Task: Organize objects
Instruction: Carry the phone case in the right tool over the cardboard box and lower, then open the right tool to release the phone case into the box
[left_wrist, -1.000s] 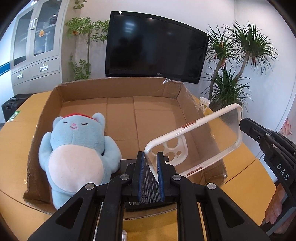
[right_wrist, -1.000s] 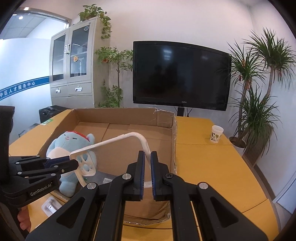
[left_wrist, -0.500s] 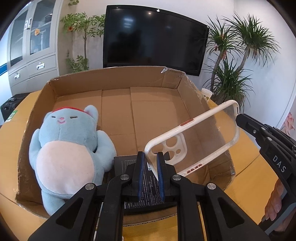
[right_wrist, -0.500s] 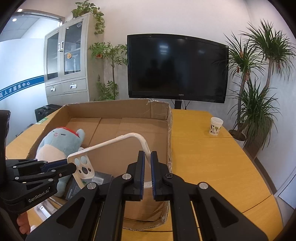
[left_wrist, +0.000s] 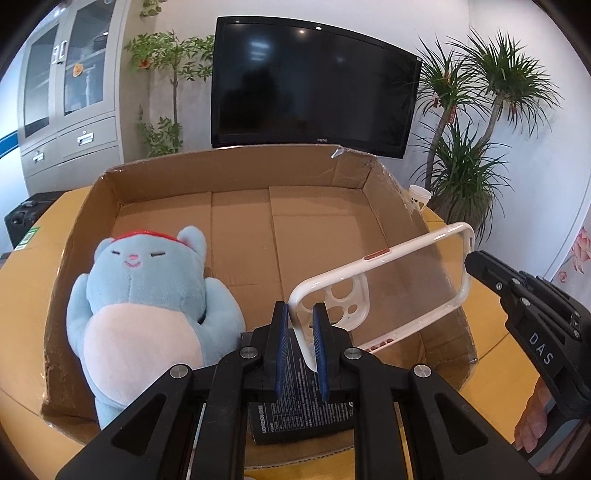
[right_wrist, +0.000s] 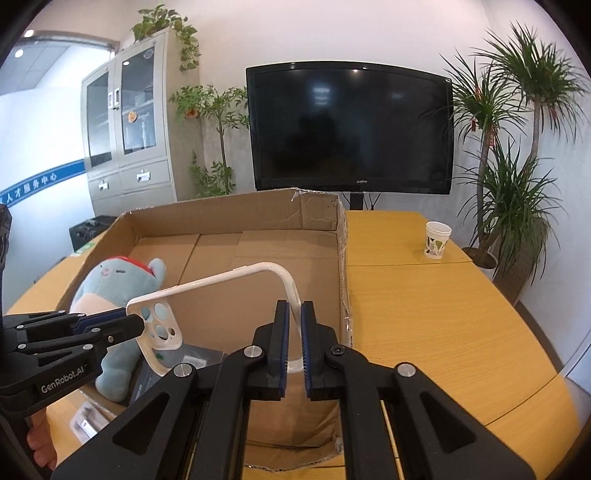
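A clear phone case with a white rim (left_wrist: 391, 280) hangs over the open cardboard box (left_wrist: 236, 173), held at both ends. My left gripper (left_wrist: 300, 325) is shut on its camera-hole end. My right gripper (right_wrist: 293, 325) is shut on the other end of the phone case (right_wrist: 229, 277). In the box lie a blue plush toy (left_wrist: 144, 306) at the left and a flat black device (left_wrist: 303, 406) at the front. The plush toy (right_wrist: 110, 288) and the box (right_wrist: 236, 210) also show in the right wrist view.
The box stands on a wooden table (right_wrist: 436, 317). A paper cup (right_wrist: 437, 240) stands on the table to the right. A small clear plastic packet (right_wrist: 86, 424) lies by the box's front left corner. A TV (right_wrist: 351, 129), a cabinet and plants stand behind.
Both grippers have carried the phone case forward and lower over the box. The grip on each end is unchanged.
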